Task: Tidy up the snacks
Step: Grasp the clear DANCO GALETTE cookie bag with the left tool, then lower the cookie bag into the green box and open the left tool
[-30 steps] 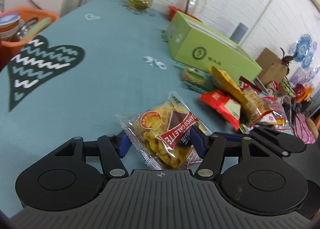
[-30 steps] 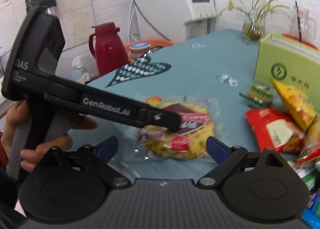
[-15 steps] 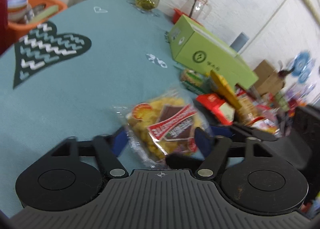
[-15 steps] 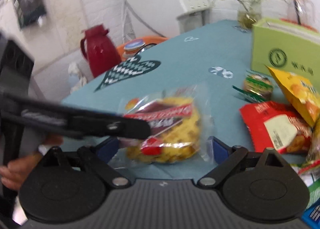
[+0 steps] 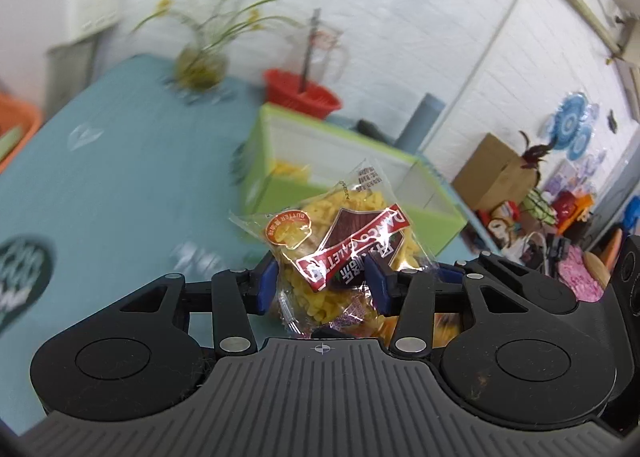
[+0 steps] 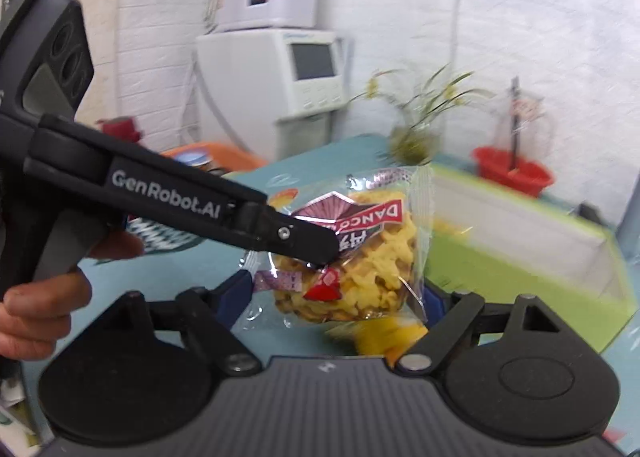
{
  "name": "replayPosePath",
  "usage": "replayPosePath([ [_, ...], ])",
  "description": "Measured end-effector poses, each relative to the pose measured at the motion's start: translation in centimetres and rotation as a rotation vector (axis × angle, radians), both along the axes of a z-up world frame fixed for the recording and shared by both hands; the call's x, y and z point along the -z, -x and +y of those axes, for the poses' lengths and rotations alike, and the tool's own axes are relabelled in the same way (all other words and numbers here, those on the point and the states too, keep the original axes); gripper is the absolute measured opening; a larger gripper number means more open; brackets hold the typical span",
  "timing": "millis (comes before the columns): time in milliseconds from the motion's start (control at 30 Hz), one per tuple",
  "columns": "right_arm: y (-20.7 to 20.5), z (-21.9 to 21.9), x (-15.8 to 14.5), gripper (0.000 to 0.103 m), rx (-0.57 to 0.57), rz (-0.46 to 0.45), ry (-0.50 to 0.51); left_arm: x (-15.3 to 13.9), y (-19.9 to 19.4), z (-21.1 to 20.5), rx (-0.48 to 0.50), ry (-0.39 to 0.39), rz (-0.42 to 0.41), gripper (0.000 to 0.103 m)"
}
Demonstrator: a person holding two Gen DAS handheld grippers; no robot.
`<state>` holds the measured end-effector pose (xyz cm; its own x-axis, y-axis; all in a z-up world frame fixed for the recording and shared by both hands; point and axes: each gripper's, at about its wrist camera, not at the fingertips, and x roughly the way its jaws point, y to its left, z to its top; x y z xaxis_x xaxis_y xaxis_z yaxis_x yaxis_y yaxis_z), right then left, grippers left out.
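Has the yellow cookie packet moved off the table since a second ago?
Yes. The cookie packet, pinched in the left claw, has risen off the teal tablecloth toward the green box.

The left gripper (image 6: 316,253) reaches in from the left, clamped on a clear snack bag (image 6: 372,253) lifted above the teal table (image 6: 208,269). The right gripper (image 6: 336,299) apparently brackets it, jaws having just been closing. A green box (image 6: 520,257) stands behind.

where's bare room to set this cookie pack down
Free: the teal tablecloth between the heart print and the green box. The box's white floor is mostly bare beside a yellow pack. Crowded: the far end by the vase and red basket.
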<state>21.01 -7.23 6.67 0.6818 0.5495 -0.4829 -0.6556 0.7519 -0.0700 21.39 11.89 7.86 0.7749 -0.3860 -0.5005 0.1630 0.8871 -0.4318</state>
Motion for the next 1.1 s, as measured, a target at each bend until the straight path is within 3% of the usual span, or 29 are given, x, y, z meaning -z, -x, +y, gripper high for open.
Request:
replayPosePath([
  [167,-7.8,-2.4,-2.3,0.088,0.098,-0.009,0.045,-2.8,-8.7,-3.8,0.067,-0.043,-0.028,0.028],
  [333,-15.0,-4.3,-1.5,0.091,0.147,0.077,0.070,-1.5,-16.0,-6.4,0.087,-0.092,0.015,0.029],
  [367,-16.0,-4.5,-1.0,0.093,0.154,0.098,0.068,-1.1,-16.9,-6.6,0.086,-0.100,0.025,0.032],
  [467,-17.7,-5.1,-0.1,0.093,0.157,0.146,0.054,0.6,-18.5,-6.8,0.067,-0.126,0.060,0.055],
  [500,-17.6,-5.3,0.0,0.093,0.159,0.136,0.056,0.8,-18.4,-6.7,0.066,-0.130,0.056,0.062],
  [733,-14.0,-7.3,-1.2,0.093,0.150,0.095,0.032,-0.9,-14.6,-6.8,0.060,-0.159,-0.024,0.068],
  [967,-4.9,-10.0,-2.8,0.093,0.150,0.029,-0.010,-2.0,-6.7,-8.2,0.107,-0.150,-0.074,0.074],
  [1100,1.2,-12.0,-2.4,0.093,0.179,0.006,-0.067,-1.0,-2.0,-8.9,0.139,-0.139,-0.067,0.076],
])
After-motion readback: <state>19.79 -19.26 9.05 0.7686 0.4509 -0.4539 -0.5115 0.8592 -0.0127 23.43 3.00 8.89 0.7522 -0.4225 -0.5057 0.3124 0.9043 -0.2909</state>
